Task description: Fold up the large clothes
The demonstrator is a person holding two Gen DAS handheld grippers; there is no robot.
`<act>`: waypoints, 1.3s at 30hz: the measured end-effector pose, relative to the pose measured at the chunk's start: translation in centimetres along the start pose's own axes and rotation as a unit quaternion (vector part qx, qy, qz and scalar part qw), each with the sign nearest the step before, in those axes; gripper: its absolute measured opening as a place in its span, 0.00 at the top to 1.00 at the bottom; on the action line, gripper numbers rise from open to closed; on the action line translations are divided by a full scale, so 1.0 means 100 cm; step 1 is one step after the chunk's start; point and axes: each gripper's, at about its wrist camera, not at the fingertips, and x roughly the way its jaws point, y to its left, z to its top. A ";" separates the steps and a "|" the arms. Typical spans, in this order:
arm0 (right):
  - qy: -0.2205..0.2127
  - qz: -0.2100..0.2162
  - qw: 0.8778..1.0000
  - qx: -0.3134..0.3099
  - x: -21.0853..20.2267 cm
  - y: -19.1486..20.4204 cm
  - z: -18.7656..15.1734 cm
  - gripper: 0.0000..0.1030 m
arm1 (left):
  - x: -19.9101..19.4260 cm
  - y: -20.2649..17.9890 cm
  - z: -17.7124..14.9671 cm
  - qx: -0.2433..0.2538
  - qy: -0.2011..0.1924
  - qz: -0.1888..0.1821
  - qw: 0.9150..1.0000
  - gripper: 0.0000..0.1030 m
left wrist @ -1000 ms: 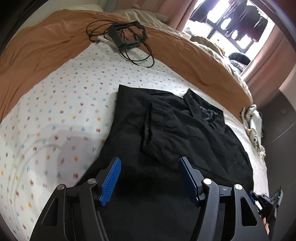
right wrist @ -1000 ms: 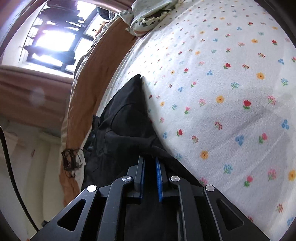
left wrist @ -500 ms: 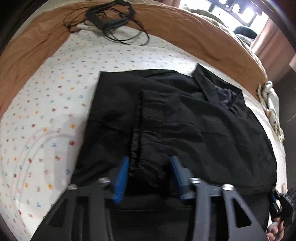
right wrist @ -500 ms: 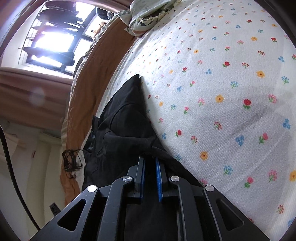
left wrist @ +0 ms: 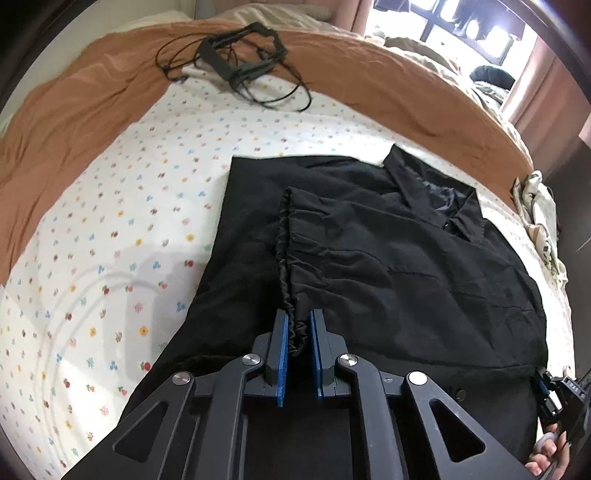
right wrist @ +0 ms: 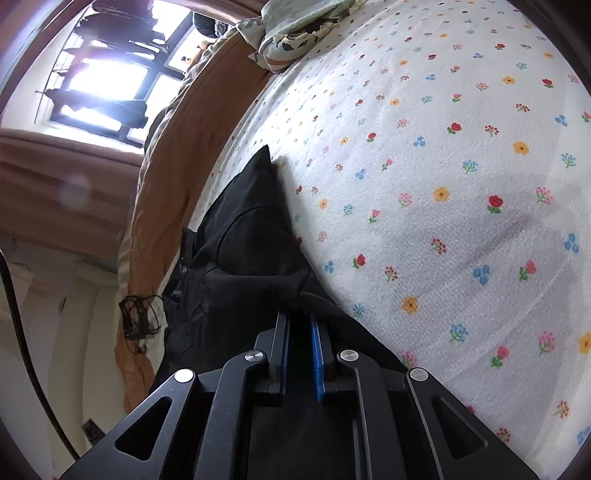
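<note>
since a second ago my left gripper (left wrist: 297, 325) has come down and forward from above the plain front cloth to the gathered cuff (left wrist: 286, 258) of the folded sleeve. its jaws have just been closing and the blue pads (left wrist: 282, 354) now pinch the ruched cuff edge between them. the right gripper (right wrist: 300, 325) has not shifted and stays clamped on a fold of the same black cloth.

bed sheet (left wrist: 110, 221): white with small flower print, it fills most of both views, and the gripper's shadow falls on it to the left of the garment in the left wrist view.

brown blanket (left wrist: 92, 96): it runs along the far edge of the sheet.

black jacket (left wrist: 406, 266): it lies flat in the middle of the sheet, collar toward the right side of the left view, with one sleeve folded across the front. in the right wrist view the jacket (right wrist: 240, 243) runs away from the jaws along the sheet's left edge.

pale crumpled cloth (right wrist: 295, 26): at the far edge of the bed, well apart from the jacket.

black frame with cable (left wrist: 240, 62): on the blanket edge, well apart from the jacket.

a hand (left wrist: 550, 458) shows at the lower right corner of the left view, just beside the jacket hem.
</note>
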 end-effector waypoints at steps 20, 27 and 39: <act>-0.007 -0.010 0.999 -0.034 -0.057 0.029 -0.034 0.51 | -0.107 0.020 -0.038 -0.072 -0.055 -0.053 0.994 0.20; -0.025 -0.008 0.994 -0.104 -0.108 0.072 -0.076 0.19 | -0.176 0.034 -0.076 -0.062 -0.078 -0.059 0.993 0.18; -0.042 0.006 0.989 -0.141 -0.213 0.051 -0.168 0.19 | -0.286 0.078 -0.137 -0.077 -0.119 -0.084 0.986 0.00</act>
